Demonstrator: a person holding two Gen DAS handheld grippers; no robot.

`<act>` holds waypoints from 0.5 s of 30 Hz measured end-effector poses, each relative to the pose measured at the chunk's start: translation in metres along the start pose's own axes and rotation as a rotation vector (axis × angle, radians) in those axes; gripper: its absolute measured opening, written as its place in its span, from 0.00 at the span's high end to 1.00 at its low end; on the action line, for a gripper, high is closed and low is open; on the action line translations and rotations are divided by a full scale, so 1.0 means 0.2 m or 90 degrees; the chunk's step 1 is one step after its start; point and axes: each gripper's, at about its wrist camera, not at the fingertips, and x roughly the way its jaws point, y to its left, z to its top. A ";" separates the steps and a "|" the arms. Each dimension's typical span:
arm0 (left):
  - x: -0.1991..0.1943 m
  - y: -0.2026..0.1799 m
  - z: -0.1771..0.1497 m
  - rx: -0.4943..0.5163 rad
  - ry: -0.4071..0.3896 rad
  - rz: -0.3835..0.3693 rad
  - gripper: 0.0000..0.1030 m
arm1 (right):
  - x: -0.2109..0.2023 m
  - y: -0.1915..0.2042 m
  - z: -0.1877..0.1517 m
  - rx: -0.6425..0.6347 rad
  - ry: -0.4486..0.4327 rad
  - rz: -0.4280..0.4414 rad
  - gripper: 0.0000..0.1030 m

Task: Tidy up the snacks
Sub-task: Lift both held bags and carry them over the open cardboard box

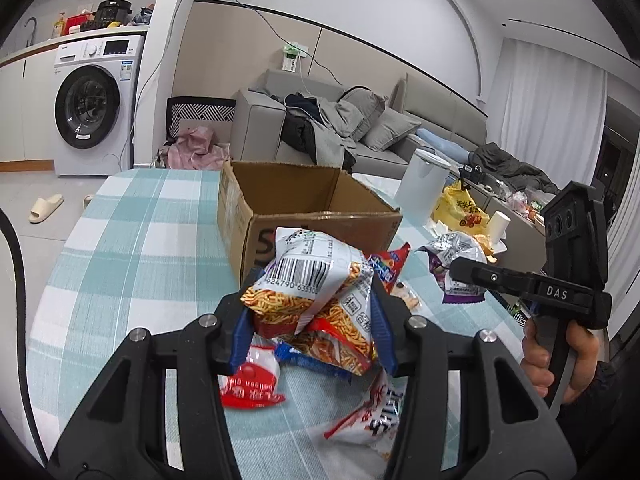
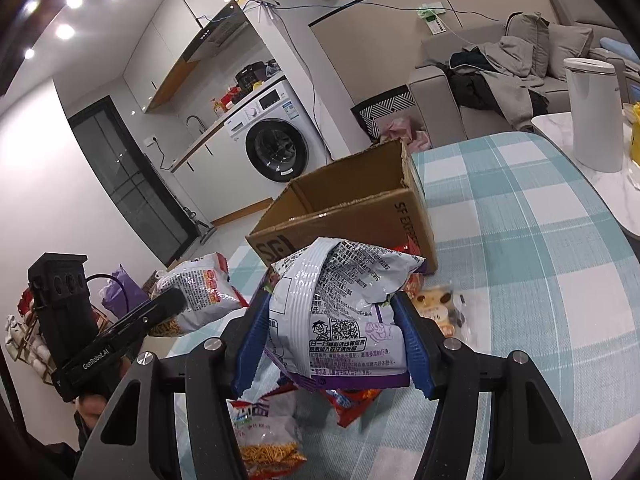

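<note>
Clamping a noodle packet [image 1: 316, 300], the left gripper [image 1: 312, 320] holds it above the loose snacks, just short of the box [image 1: 320, 224]. The right gripper [image 2: 332, 344] pinches a silver-and-purple bag [image 2: 340, 320] by its crumpled lower end, also just in front of the box, which stands open on the checked cloth [image 1: 140, 248]. Both bags are puffy and slick, so either could slide out of its pads. Going in together, the two could also bump at the box rim.
</note>
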 end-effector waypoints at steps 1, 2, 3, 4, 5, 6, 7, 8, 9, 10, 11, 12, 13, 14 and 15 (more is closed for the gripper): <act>0.01 0.00 0.02 -0.001 -0.003 0.003 0.55 | 0.00 0.00 0.01 -0.001 -0.001 0.000 0.40; 0.02 -0.01 0.04 -0.002 -0.006 0.005 0.55 | 0.01 0.01 0.03 -0.003 -0.002 -0.001 0.40; 0.03 -0.01 0.06 -0.003 -0.009 0.008 0.55 | 0.01 0.01 0.04 -0.005 -0.002 -0.003 0.40; 0.05 -0.02 0.09 -0.004 -0.014 0.012 0.55 | 0.01 0.02 0.06 -0.007 -0.004 -0.004 0.40; 0.06 -0.02 0.11 -0.005 -0.017 0.014 0.55 | 0.02 0.02 0.07 -0.009 -0.005 -0.004 0.40; 0.07 -0.02 0.13 -0.006 -0.020 0.013 0.55 | 0.02 0.02 0.09 -0.011 -0.006 -0.005 0.40; 0.09 -0.03 0.15 -0.008 -0.023 0.012 0.55 | 0.02 0.03 0.10 -0.012 -0.007 -0.006 0.40; 0.10 -0.03 0.18 -0.009 -0.025 0.012 0.55 | 0.03 0.03 0.11 -0.014 -0.008 -0.007 0.40; 0.12 -0.03 0.19 -0.009 -0.027 0.013 0.55 | 0.04 0.03 0.13 -0.014 -0.009 -0.006 0.40; 0.14 -0.03 0.21 -0.008 -0.028 0.016 0.55 | 0.05 0.04 0.15 -0.014 -0.009 -0.005 0.40; 0.16 -0.04 0.23 -0.007 -0.028 0.018 0.55 | 0.05 0.04 0.16 -0.013 -0.008 -0.005 0.40; 0.18 -0.03 0.24 -0.006 -0.029 0.019 0.55 | 0.07 0.04 0.17 -0.013 -0.007 -0.004 0.40; 0.20 -0.03 0.26 -0.008 -0.029 0.021 0.55 | 0.08 0.04 0.19 -0.012 -0.005 -0.003 0.40; 0.22 -0.03 0.27 -0.010 -0.029 0.021 0.55 | 0.09 0.04 0.20 -0.011 -0.005 -0.003 0.40; 0.24 -0.02 0.28 -0.011 -0.030 0.021 0.55 | 0.10 0.04 0.21 -0.010 -0.004 -0.003 0.40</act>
